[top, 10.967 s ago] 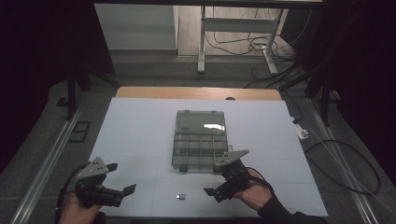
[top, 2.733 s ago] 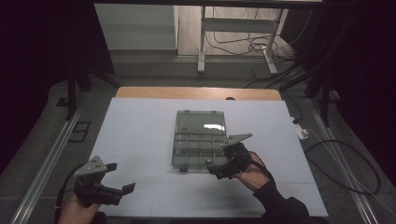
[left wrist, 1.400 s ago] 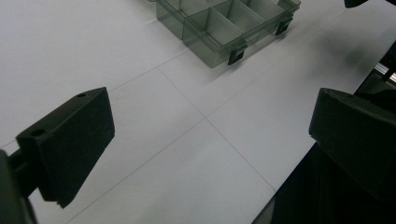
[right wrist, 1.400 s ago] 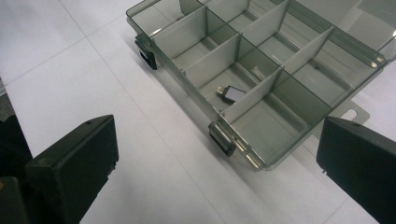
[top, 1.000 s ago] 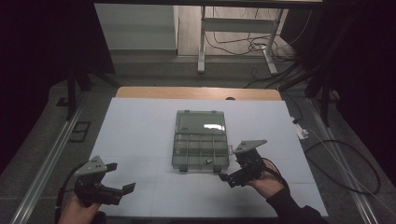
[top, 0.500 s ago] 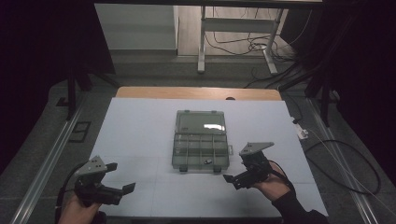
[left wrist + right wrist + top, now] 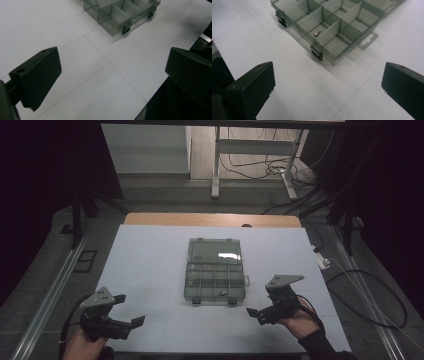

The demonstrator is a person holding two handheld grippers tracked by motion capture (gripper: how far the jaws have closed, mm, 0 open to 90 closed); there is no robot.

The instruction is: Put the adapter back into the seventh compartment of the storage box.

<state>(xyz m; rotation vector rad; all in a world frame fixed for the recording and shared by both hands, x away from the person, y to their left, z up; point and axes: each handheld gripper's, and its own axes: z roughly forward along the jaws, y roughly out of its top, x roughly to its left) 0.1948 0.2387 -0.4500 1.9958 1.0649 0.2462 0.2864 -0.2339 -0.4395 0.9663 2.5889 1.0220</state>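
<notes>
1. Since the earlier shots, the right gripper [image 7: 260,312] had backed off from the clear smoky-grey plastic compartment box [image 7: 215,277] toward the person's near right side of the table, and the tiny dark piece that used to lie on the sheet in front of the box was gone from there.
2. So the small brass-and-dark part [image 7: 317,33] sat inside a near-row compartment of the box, right-of-centre in the high view [image 7: 222,293], well apart from both grippers.
3. Right gripper's jaws were spread wide with nothing between them, and the box lay ahead of it and a bit to the left, near but not touching.
4. Left gripper [image 7: 127,324] hung at the near left corner, also wide open and empty, with the box [image 7: 120,12] well ahead of it.
5. Box lid was flipped open flat on the white paper-covered table [image 7: 150,255], two black latches [image 7: 317,54] on the near edge.
</notes>
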